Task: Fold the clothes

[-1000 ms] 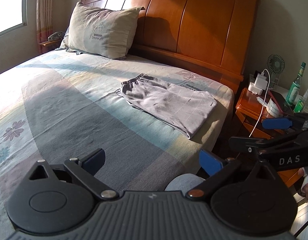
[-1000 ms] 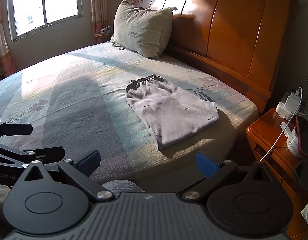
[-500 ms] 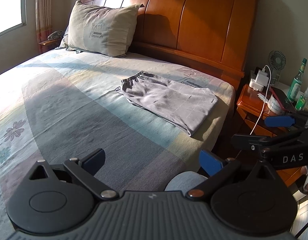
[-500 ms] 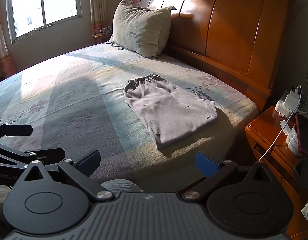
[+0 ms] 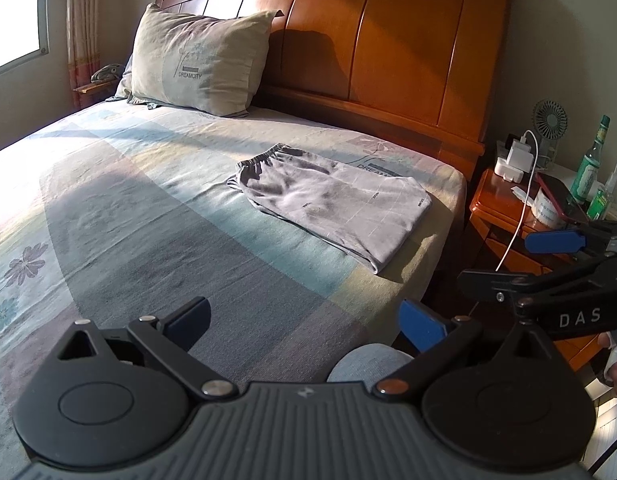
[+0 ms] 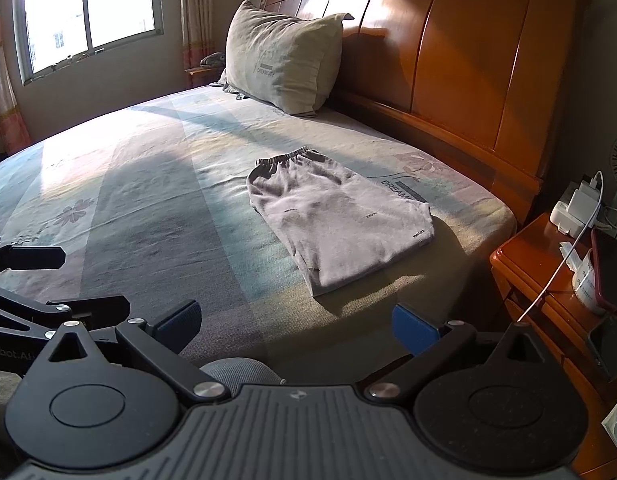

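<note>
- Lying flat on the bed sheet [image 5: 156, 216], near the bed's right edge and below the headboard [image 5: 388, 40], is a pair of grey shorts [image 5: 336, 208], folded in half with the elastic waistband turned toward the pillow [image 5: 200, 60].
- Left gripper [image 5: 304, 320]: jaws spread wide apart, nothing between the blue pads [image 5: 422, 326]; it hovers above the near part of the bed, well apart from the shorts.
- Right gripper [image 6: 296, 322]: jaws likewise wide apart and empty, held off the bed's near corner, well short of the shorts.
- In the left wrist view the right gripper shows at the right edge, one blue pad forward, in front of the wooden nightstand [image 5: 496, 208].
- Nightstand holds a white charger [image 5: 514, 160] with a cable hanging over the front, a small fan [image 5: 550, 120], a green glass bottle [image 5: 590, 164] and a roll of tape [image 5: 546, 210].
- Pillow leans upright against the headboard at the far side.
- A grey-clad knee [image 5: 368, 364] shows just behind the left gripper.
- Sunlight from the window [image 6: 88, 12] falls across the sheet's left part.
</note>
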